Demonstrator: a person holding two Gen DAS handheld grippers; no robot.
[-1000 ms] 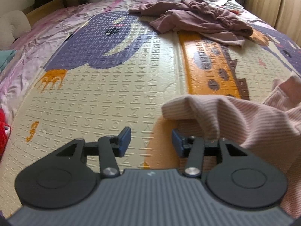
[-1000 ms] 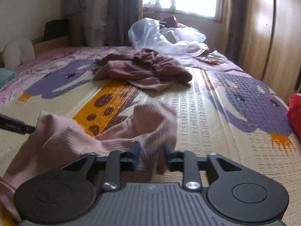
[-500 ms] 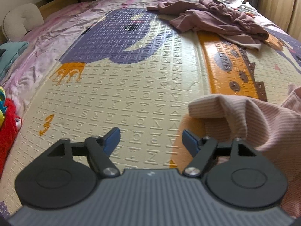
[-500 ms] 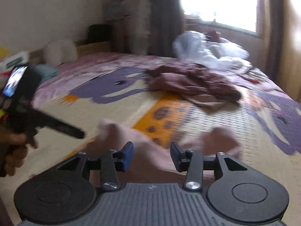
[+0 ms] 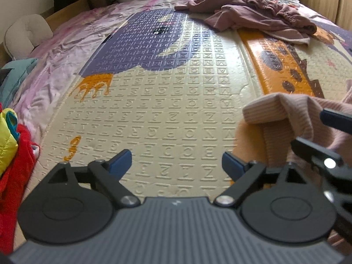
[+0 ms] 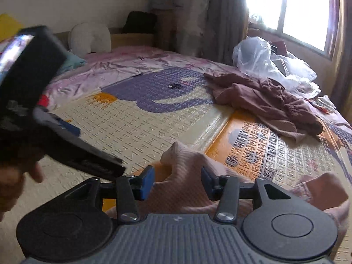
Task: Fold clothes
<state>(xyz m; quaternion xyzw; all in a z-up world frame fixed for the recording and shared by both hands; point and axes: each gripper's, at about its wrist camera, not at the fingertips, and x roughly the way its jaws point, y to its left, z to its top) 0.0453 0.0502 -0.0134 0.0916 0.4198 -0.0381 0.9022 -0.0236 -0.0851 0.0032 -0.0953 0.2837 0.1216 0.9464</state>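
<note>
Lying crumpled on the play mat [image 5: 176, 118], pink ribbed garment [image 6: 187, 187], left gripper [image 5: 176, 160] jaws opening wide over bare mat, empty, right gripper [image 6: 177, 181] jaws opening, fabric between them, pads clear, angled down.

Daylight pours from the blown-out bright window [image 6: 292, 11] behind the crumpled clear plastic bag [image 6: 259, 55], leaving soft shadows, while fisheye bending curves both views and nearby edges blur.

Patterned play mat [image 5: 176, 114] on the bed — pink top [image 6: 187, 176], mauve garment [image 5: 253, 17].
</note>
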